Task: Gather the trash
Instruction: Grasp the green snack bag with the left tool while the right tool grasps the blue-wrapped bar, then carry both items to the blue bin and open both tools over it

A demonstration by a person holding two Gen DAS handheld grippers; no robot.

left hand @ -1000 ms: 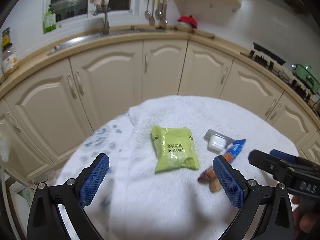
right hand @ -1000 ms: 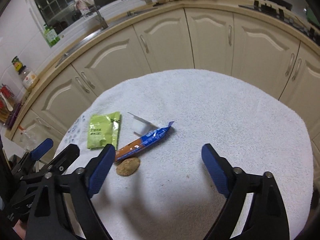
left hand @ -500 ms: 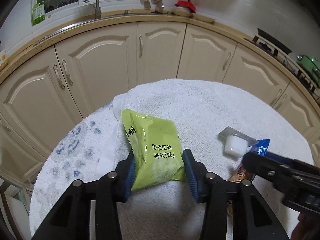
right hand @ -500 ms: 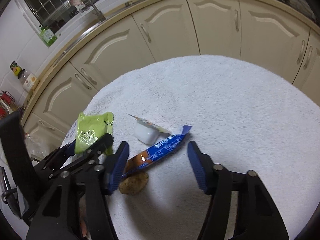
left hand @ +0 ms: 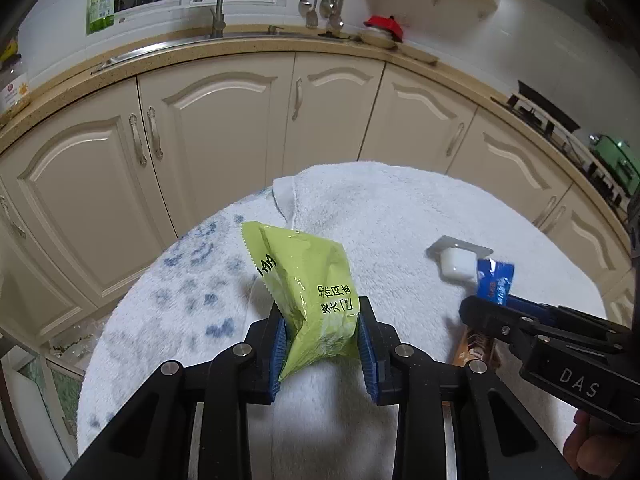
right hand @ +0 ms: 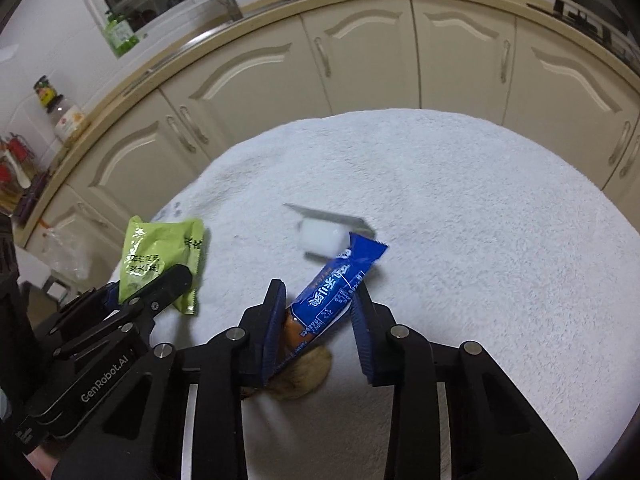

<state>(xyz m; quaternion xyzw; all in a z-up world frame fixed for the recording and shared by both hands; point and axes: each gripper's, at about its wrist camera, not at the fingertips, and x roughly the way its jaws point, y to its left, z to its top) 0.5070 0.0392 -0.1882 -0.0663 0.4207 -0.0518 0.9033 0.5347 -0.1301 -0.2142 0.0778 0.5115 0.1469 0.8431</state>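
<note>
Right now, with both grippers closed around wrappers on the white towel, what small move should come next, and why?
Probably lift both straight up. The left gripper has just been closing and pinches the crumpled green snack packet; the right gripper, also just closing, clamps the blue and orange wrapper. A small white plastic cup and a brown cookie lie close by, so sideways drags might disturb them.

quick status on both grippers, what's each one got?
Left gripper: jaws just closed, shut on the green packet.
Right gripper: jaws just closed, shut on the blue wrapper.
</note>
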